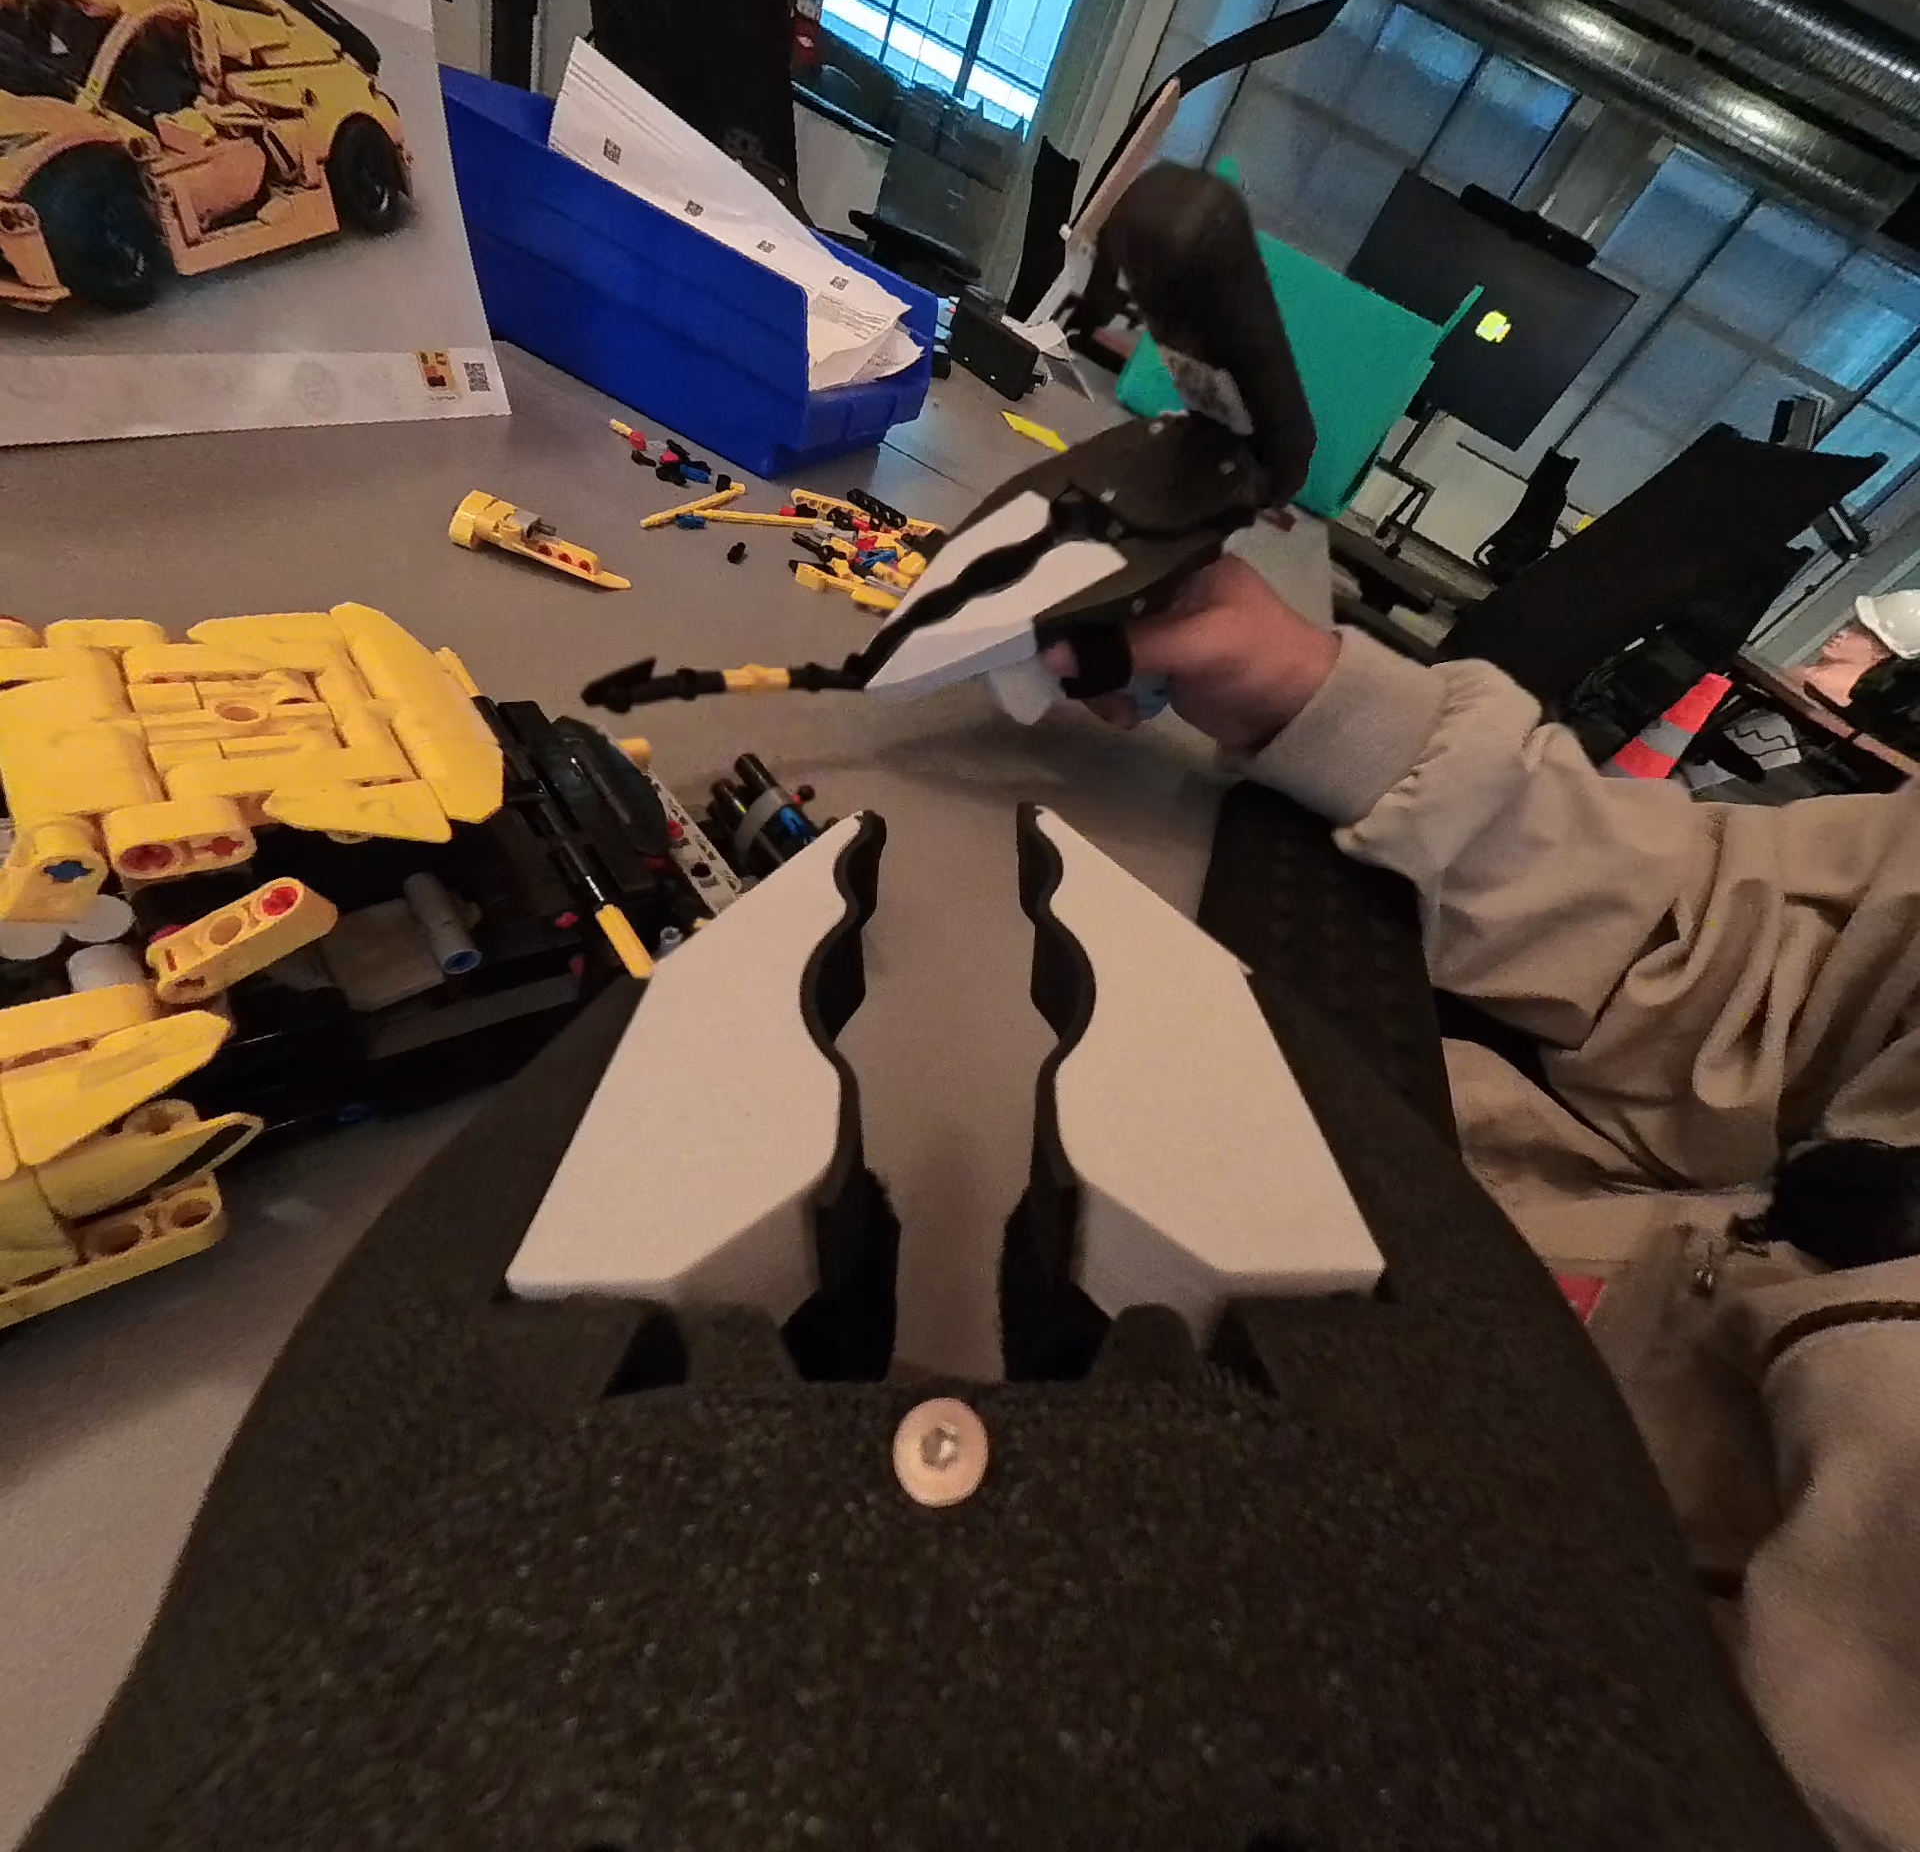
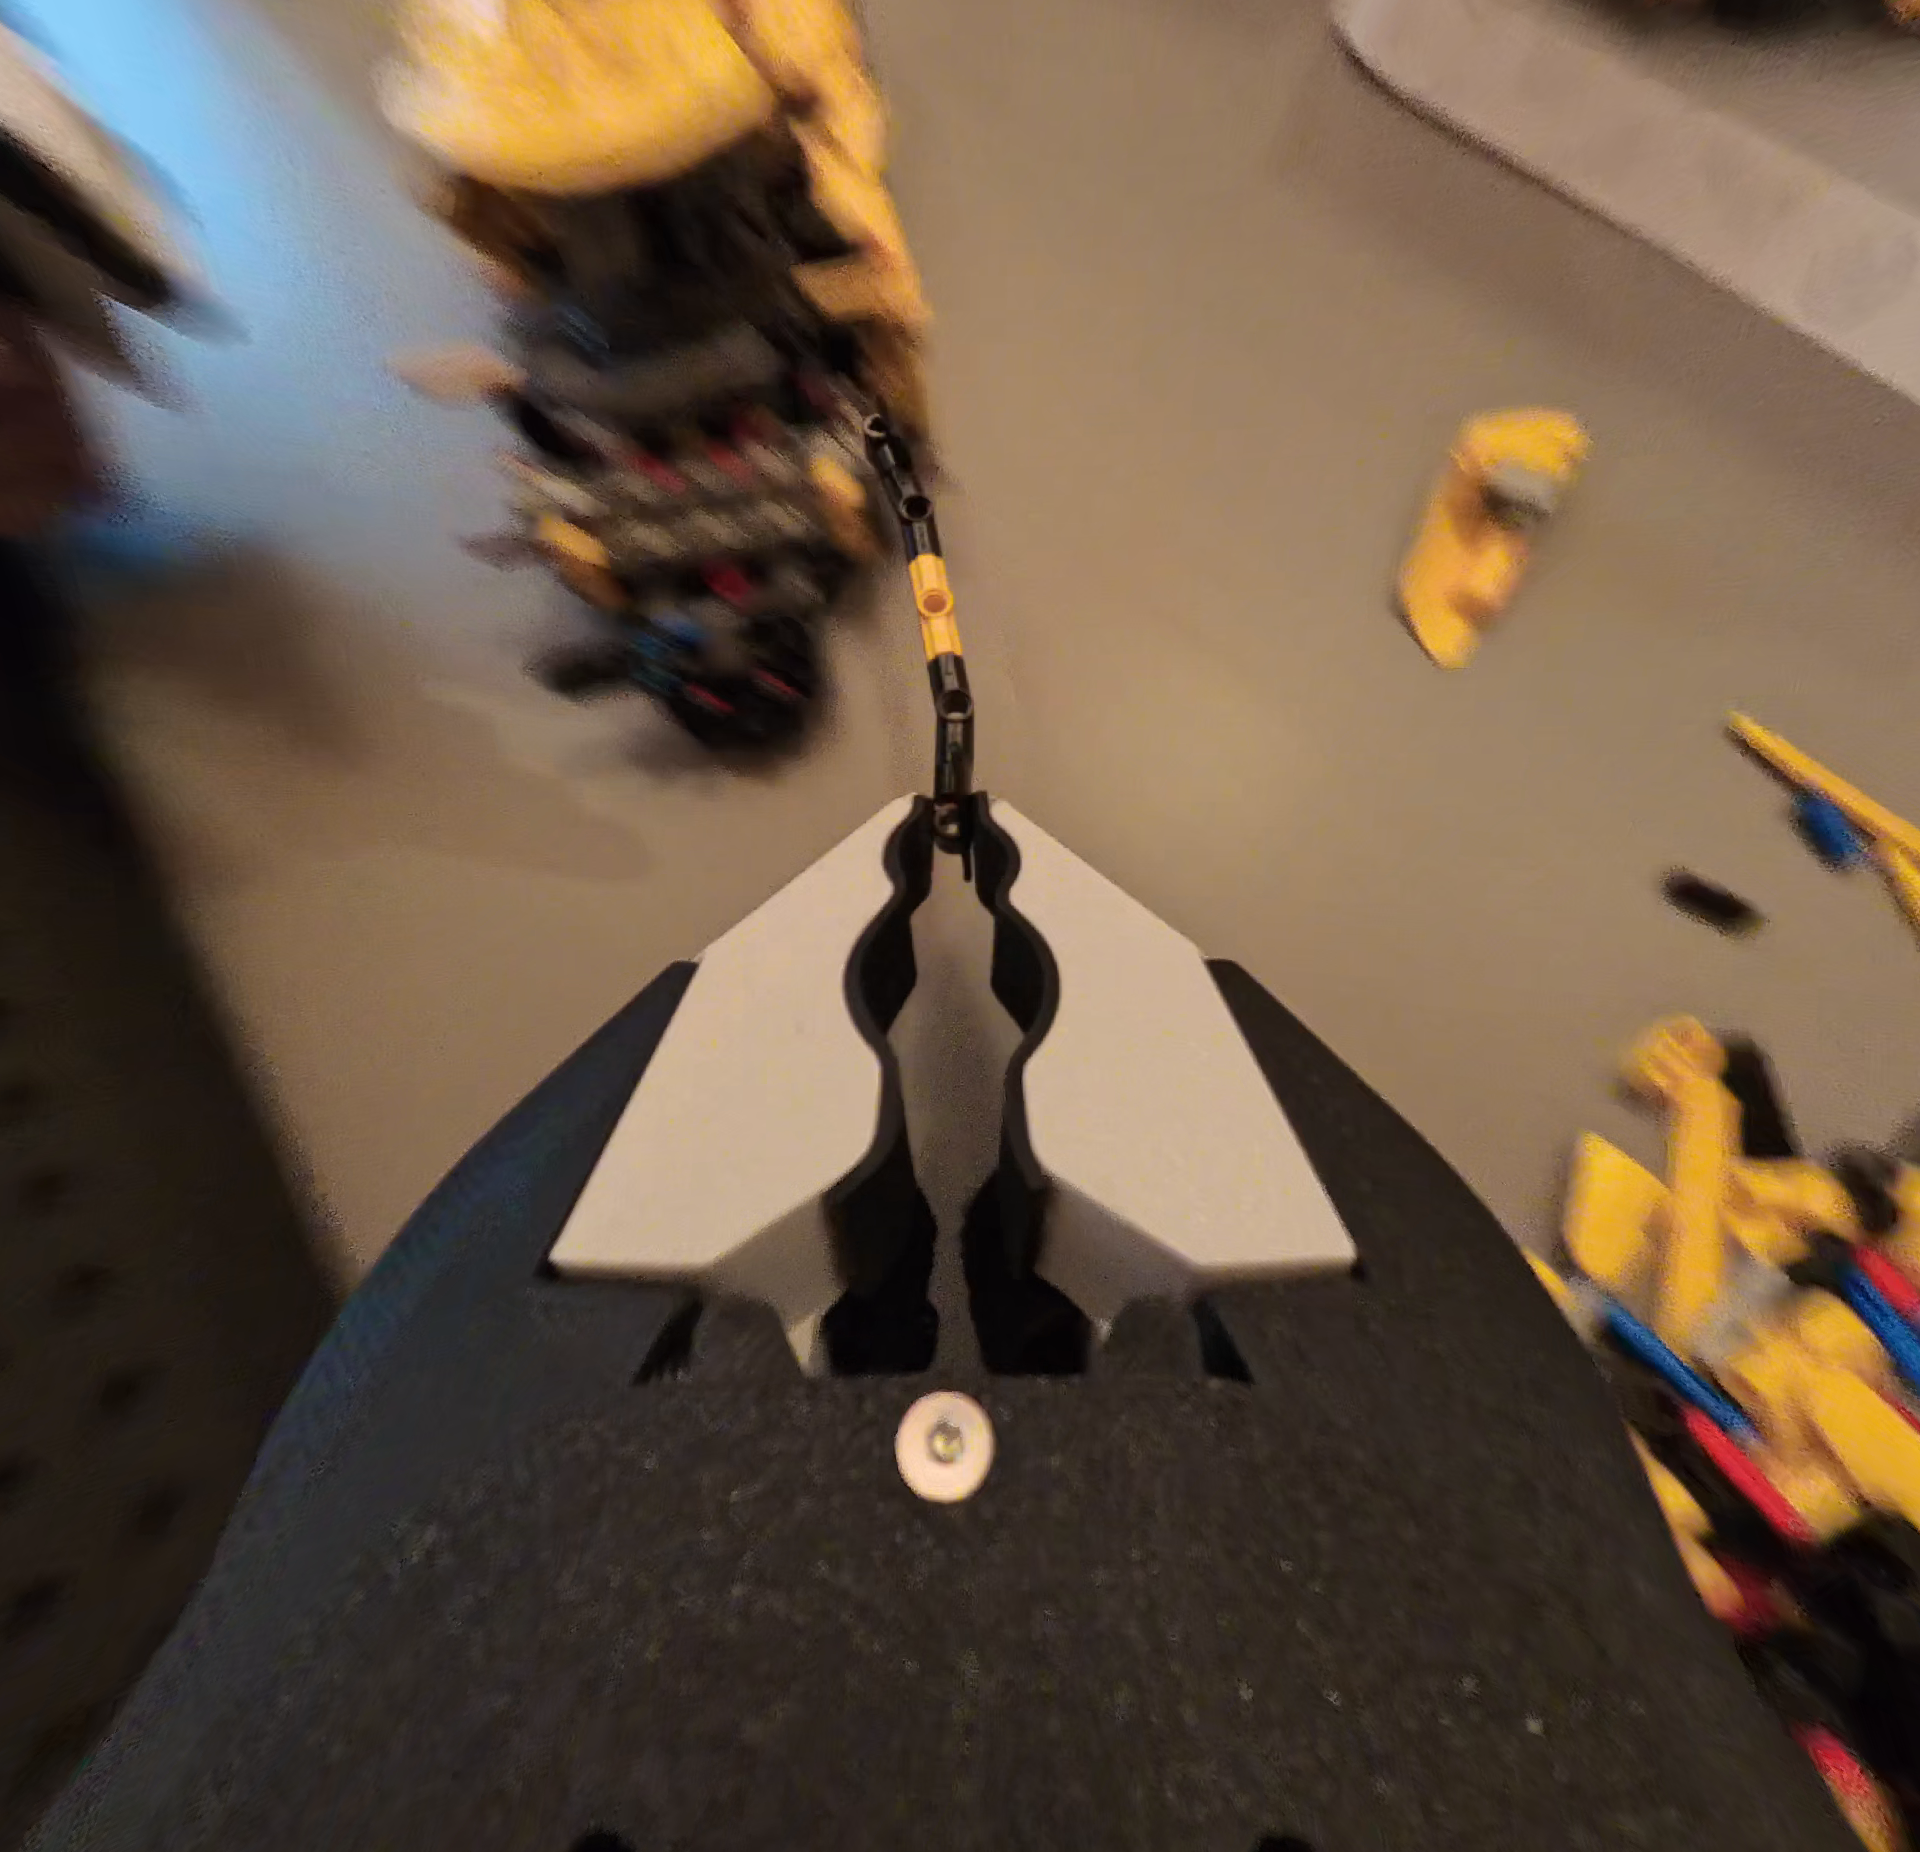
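A half-built yellow and black brick car (image 1: 239, 867) lies on the grey table (image 1: 260, 514) at the left. My left gripper (image 1: 948, 826) is open and empty just right of the car. My right gripper (image 2: 951, 815) is shut on the end of a thin black and yellow rod (image 2: 930, 597) made of linked pieces. In the left wrist view this gripper (image 1: 883, 675) holds the rod (image 1: 727, 678) level above the table, its tip pointing at the car. The right wrist view is blurred, with the car (image 2: 675, 400) beyond the rod's tip.
Loose yellow, black and blue pieces (image 1: 831, 545) and a yellow sub-assembly (image 1: 530, 540) lie behind the car. A blue bin (image 1: 644, 285) holds papers. A printed sheet with a car picture (image 1: 208, 181) stands at the back left. A beige sleeve (image 1: 1610, 919) crosses the right.
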`<state>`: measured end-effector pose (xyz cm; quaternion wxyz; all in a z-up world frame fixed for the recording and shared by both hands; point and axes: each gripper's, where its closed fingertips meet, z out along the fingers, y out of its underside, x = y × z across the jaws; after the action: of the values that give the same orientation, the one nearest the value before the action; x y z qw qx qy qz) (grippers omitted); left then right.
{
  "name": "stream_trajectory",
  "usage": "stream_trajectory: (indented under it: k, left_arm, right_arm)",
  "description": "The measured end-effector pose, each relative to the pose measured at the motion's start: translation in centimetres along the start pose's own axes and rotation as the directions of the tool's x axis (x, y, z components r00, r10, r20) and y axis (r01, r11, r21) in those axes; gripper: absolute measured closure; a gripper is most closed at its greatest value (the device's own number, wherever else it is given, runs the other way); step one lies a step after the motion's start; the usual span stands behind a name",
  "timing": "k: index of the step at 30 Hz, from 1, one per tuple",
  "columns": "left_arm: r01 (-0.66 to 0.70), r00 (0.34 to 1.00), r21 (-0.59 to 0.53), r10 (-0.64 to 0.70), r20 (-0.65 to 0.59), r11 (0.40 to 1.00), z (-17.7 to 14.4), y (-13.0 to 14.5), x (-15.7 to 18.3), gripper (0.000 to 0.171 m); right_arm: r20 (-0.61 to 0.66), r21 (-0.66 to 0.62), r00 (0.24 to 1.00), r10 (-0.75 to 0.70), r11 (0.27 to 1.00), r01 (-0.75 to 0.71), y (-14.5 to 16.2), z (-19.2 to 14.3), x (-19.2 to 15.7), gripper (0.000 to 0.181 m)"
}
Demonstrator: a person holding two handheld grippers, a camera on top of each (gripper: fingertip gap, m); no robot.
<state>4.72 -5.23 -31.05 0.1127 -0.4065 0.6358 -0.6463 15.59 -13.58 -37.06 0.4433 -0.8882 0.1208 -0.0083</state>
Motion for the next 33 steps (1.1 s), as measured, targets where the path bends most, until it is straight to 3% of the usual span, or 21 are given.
stream_trajectory:
  k: [3, 4, 8, 10, 13, 18, 21, 22, 24, 25, 26, 33]
  left_arm:
    - [0.100, 0.992, 0.029, -0.098, -0.079, 0.995, 0.0, -0.6, 0.6, 0.141]
    - [0.122, 0.988, 0.059, -0.115, -0.103, 0.991, -0.1, -1.3, 1.0, 0.138]
    - [0.106, 0.989, 0.227, -0.080, -0.121, 0.968, -1.2, -4.1, 1.7, 0.137]
    - [0.122, 0.982, 0.286, -0.074, -0.171, 0.951, -2.0, -5.2, 2.4, 0.143]
    - [0.115, 0.976, 0.298, -0.052, -0.211, 0.948, -2.6, -5.4, 3.2, 0.170]
    - [0.111, 0.980, 0.294, -0.056, -0.188, 0.949, -2.6, -5.1, 2.8, 0.168]
    - [0.163, 0.972, 0.260, -0.110, -0.205, 0.952, -2.2, -4.8, 2.4, 0.141]
    - [0.172, 0.969, 0.259, -0.116, -0.218, 0.950, -2.3, -4.8, 2.5, 0.140]
    - [0.171, 0.971, 0.260, -0.117, -0.209, 0.950, -2.2, -4.8, 2.4, 0.142]
    - [0.158, 0.973, 0.258, -0.106, -0.203, 0.953, -2.2, -4.8, 2.4, 0.159]
    - [0.154, 0.970, 0.257, -0.097, -0.222, 0.954, -2.4, -4.8, 2.6, 0.165]
    - [0.246, 0.949, 0.212, -0.191, -0.251, 0.946, -2.8, -4.4, 1.4, 0.167]
  right_arm:
    - [0.344, 0.260, 0.939, -0.021, 0.963, -0.074, -6.6, -3.1, -7.2, 0.176]
    - [0.407, 0.315, 0.913, -0.036, 0.943, -0.103, -8.3, -3.8, -9.1, 0.176]
    - [0.495, 0.348, 0.867, -0.051, 0.927, -0.144, -10.2, -2.6, -14.1, 0.175]
    - [0.617, 0.320, 0.784, 0.061, 0.891, -0.322, -10.8, -2.0, -15.7, 0.175]
    - [0.754, 0.242, 0.624, 0.202, 0.799, -0.551, -11.1, -1.5, -16.2, 0.176]
    - [0.758, 0.210, 0.606, 0.243, 0.787, -0.579, -10.6, -1.0, -16.4, 0.176]
    - [0.750, 0.201, 0.614, 0.248, 0.798, -0.567, -10.5, -0.8, -16.5, 0.176]
    - [0.744, 0.193, 0.618, 0.254, 0.804, -0.563, -10.3, -0.6, -16.6, 0.176]
    - [0.744, 0.178, 0.616, 0.258, 0.813, -0.555, -10.0, -0.2, -17.0, 0.176]
    - [0.747, 0.167, 0.610, 0.263, 0.814, -0.556, -9.9, -0.1, -17.2, 0.176]
    - [0.749, 0.170, 0.610, 0.259, 0.814, -0.555, -9.9, 0.0, -17.3, 0.176]
    - [0.724, 0.157, 0.615, 0.312, 0.794, -0.587, -9.8, 0.8, -17.1, 0.175]
